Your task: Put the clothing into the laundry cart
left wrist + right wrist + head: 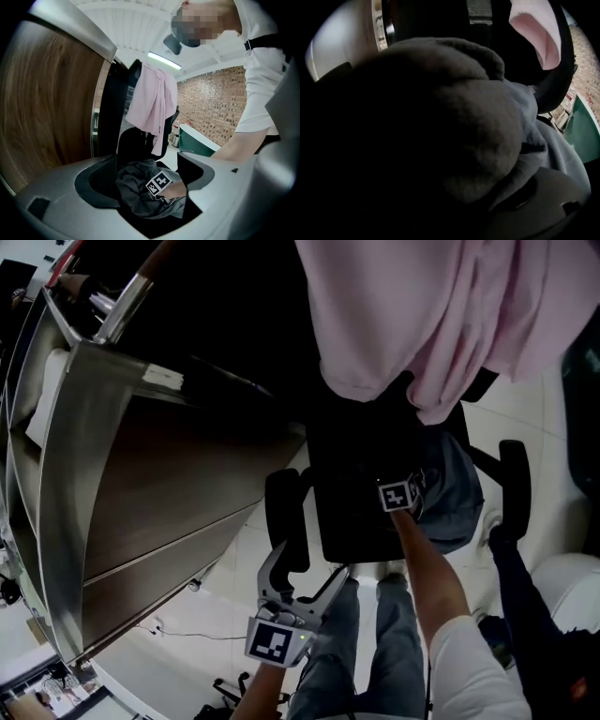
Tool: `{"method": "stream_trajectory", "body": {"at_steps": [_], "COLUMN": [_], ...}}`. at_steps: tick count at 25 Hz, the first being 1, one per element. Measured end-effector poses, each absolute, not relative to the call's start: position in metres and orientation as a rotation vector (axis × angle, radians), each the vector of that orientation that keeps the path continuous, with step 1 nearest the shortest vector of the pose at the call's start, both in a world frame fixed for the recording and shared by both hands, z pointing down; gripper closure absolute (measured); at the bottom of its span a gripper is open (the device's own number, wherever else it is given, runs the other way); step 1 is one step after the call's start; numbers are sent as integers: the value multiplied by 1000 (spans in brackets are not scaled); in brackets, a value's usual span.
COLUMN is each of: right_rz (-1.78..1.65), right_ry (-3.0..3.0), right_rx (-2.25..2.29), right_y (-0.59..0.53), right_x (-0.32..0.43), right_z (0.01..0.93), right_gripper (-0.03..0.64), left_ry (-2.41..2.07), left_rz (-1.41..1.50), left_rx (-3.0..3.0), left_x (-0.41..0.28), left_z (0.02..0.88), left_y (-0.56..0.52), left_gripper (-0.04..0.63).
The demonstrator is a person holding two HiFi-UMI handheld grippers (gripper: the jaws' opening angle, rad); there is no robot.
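Right gripper (pixel 407 499) is nose-deep in the grey garment (pixel 457 495) on the office chair seat (pixel 349 507). Fabric swamps its jaws, so can't tell if it's clamped. Left gripper (pixel 307 565) hangs back, wide open and empty.

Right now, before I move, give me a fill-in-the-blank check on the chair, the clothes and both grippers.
1. The pale pink cloth garment hangs over the black office chair's ____.
2. The crumpled grey fabric garment lies on that chair's ____.
3. The right gripper is pushed into the ____ garment.
4. The left gripper holds nothing; its jaws stand ____.

Missing words: backrest; seat; grey; apart
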State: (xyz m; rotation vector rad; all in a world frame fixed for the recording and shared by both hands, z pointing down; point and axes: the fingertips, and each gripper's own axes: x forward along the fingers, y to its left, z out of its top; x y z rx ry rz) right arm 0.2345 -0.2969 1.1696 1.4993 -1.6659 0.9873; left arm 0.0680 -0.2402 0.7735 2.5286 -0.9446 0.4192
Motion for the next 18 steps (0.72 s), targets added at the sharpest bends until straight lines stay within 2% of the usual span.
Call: {"method": "stream_trajectory", "body": {"at_steps": [1, 2, 3, 5, 10, 18], "right_rz": [974, 980, 1005, 1089, 1147, 877], "right_ry": [-1659, -1659, -1669, -1713, -1918, -2237], "right_rx": [1514, 1520, 1516, 1480, 1445, 1616], "right_y": [-300, -301, -300, -293, -276, -265], "right_x": [238, 242, 243, 241, 221, 233], "right_z": [1159, 1151, 1147, 1143, 1092, 847], "right_gripper": [69, 172, 246, 325, 353, 364], "left_ry": [-947, -948, -947, -946, -951, -1005], "left_rz": [415, 411, 407, 392, 329, 122], "left_rx": [2529, 2531, 2533, 2533, 2545, 2641], "left_x": [67, 66, 67, 68, 71, 65], "left_z": [773, 772, 772, 767, 737, 645], "left_y": [-240, -238, -236, -232, -225, -224], "left_gripper": [213, 213, 213, 213, 213, 213]}}
